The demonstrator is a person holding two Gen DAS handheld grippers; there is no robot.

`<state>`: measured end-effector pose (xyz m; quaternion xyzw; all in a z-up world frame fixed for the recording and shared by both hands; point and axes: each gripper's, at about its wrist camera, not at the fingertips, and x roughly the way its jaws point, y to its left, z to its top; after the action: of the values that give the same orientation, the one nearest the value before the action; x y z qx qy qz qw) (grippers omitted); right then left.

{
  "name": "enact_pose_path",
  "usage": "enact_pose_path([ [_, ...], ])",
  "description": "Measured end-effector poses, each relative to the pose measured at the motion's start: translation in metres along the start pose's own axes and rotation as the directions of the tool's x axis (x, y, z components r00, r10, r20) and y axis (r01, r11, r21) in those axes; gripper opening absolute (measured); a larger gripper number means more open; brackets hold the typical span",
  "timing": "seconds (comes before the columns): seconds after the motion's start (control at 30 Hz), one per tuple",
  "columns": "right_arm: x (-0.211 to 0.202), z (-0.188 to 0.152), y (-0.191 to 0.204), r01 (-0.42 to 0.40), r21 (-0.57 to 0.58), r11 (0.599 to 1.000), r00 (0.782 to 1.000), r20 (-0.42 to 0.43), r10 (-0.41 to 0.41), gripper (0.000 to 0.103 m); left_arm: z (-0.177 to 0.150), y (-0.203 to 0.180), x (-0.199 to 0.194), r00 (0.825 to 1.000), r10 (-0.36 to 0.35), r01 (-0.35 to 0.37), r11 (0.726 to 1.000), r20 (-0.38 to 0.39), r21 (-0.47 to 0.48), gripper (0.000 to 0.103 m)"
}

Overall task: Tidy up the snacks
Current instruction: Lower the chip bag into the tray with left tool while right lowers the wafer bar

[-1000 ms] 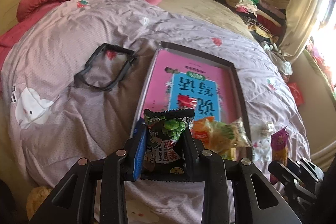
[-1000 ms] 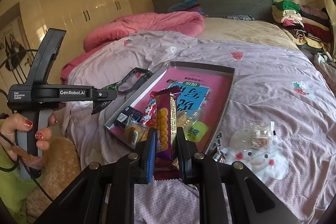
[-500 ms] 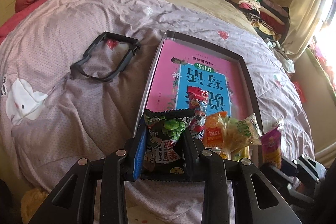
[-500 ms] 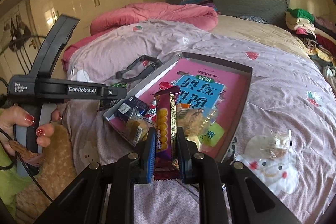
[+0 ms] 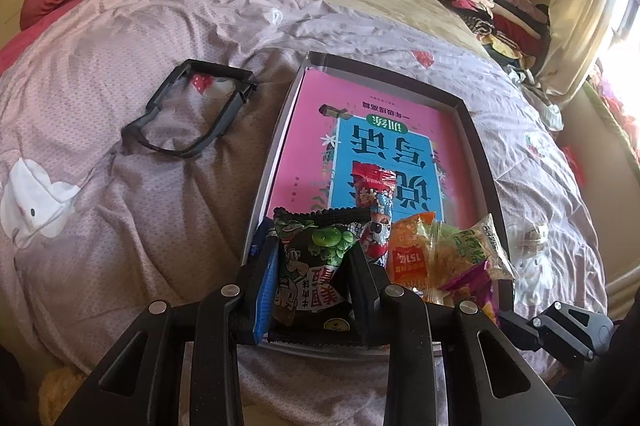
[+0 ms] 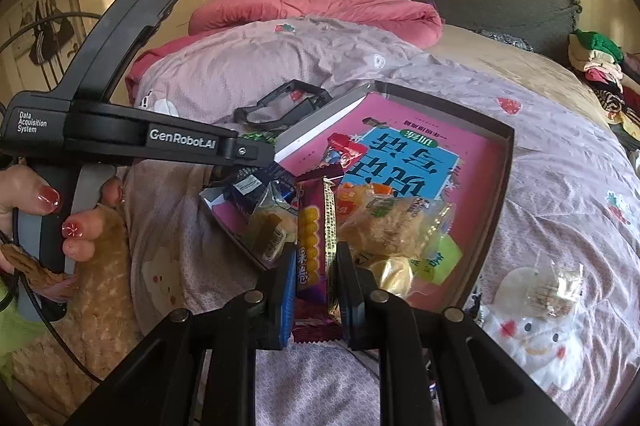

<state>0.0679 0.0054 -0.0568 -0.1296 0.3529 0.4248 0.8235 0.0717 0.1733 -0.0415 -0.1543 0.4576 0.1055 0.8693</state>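
My left gripper [image 5: 312, 266] is clamped on a black snack packet with green fruit [image 5: 316, 262], held over the near end of the grey tray [image 5: 478, 162]. My right gripper [image 6: 314, 266] is clamped on a purple snack bar [image 6: 316, 226], also at the tray's near end. Loose snacks [image 6: 384, 226] lie in the tray just ahead of both grippers; a clear packet [image 6: 554, 290] lies on the quilt [image 6: 240, 74] to the right.

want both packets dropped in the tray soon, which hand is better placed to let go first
Probably the left: its black packet already hangs over the tray's near corner. The right's purple bar sits above other snacks, a messier drop.
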Motion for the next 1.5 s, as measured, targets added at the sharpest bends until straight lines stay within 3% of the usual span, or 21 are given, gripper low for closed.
enact_pose_path([
  [1.27, 0.009, -0.009, -0.012, 0.048, 0.011, 0.999, 0.999, -0.017, -0.047, 0.020, -0.004, -0.014, 0.011, 1.000, -0.003, 0.003, 0.999, -0.016, 0.037, 0.033],
  [1.5, 0.007, -0.012, -0.014, 0.054, 0.022, 0.998, 0.998, -0.018, -0.053, 0.029, -0.004, -0.014, 0.011, 1.000, -0.004, 0.005, 0.999, -0.015, 0.037, 0.033],
])
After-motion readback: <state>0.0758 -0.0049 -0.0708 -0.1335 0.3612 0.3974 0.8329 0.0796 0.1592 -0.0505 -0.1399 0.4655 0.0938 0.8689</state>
